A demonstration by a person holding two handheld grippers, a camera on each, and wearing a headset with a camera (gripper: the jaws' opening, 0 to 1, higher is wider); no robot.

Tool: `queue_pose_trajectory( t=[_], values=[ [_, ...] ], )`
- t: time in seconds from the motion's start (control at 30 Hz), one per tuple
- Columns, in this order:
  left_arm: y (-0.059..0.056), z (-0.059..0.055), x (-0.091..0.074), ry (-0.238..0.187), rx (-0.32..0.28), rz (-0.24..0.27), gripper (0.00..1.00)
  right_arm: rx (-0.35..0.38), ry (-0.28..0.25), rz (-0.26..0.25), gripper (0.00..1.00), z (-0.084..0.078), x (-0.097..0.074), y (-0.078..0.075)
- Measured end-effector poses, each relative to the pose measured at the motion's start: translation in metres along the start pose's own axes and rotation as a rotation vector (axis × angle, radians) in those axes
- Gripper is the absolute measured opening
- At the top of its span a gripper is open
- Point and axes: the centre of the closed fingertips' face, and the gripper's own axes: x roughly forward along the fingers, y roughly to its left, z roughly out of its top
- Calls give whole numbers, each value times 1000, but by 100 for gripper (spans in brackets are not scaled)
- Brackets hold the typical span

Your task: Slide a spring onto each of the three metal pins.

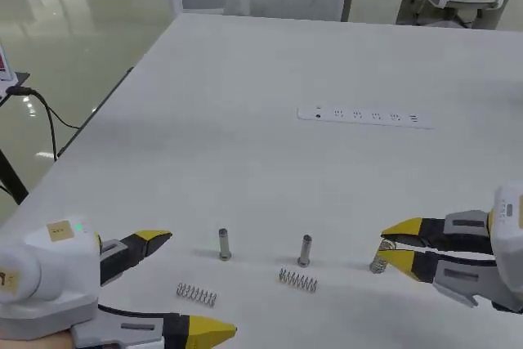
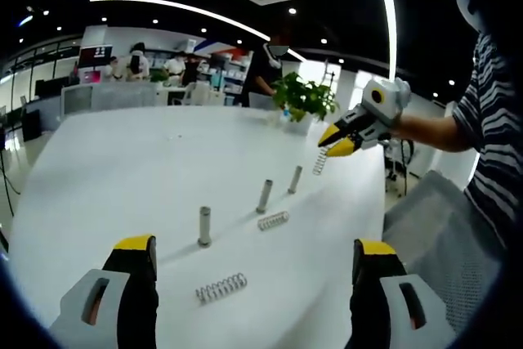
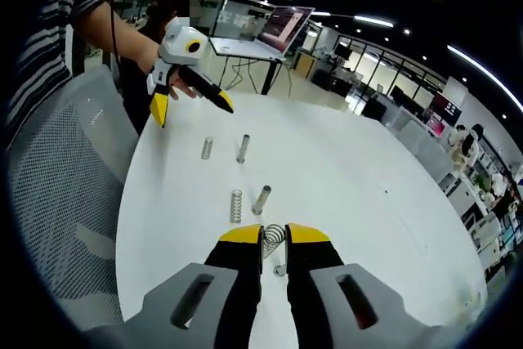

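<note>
Springs, three counted. Saw the right spring (image 1: 386,244) nipped by its upper coils in the right hand-held gripper (image 3: 274,235), which was clenched on it. Hung just beside and above the right pin (image 1: 377,266), not yet over it.

Found the other two loose on the desk (image 1: 245,79): the middle spring (image 1: 298,280) just nearer than the middle pin (image 1: 305,249), the left spring (image 1: 197,293) nearer than and left of the left pin (image 1: 224,244). Noted all three pins upright in a row, none wearing a spring.

Found the left hand-held gripper (image 2: 253,247) spread wide, grasping nothing, poised at the near left close to the left spring.

Judged the springs light, thin-wired and bouncy: likely to squash, kink or flick away under a hard pinch, and to roll on the smooth desk. Best taken gently across a few coils at one end, leaving the other end open to drop over a pin tip.
</note>
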Motion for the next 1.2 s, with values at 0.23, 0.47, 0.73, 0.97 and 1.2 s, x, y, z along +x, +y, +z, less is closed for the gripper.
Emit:
queue_pose_trajectory(
  t=[0.23, 0.47, 0.73, 0.97, 1.2],
  values=[
    [2, -1, -3, -1, -11, 14, 97, 24, 3, -57, 7, -6, -3, -13],
    [2, -2, -4, 0, -12, 14, 97, 46, 11, -97, 7, -8, -5, -28],
    [3, -3, -5, 0, -14, 17, 97, 83, 8, -120, 7, -11, -2, -41],
    [6, -5, -9, -1, -22, 27, 97, 115, 15, -118, 7, -17, 2, -43],
    [8, -6, -10, -4, -29, 32, 97, 129, 14, -117, 7, -19, 4, -43]
  ],
)
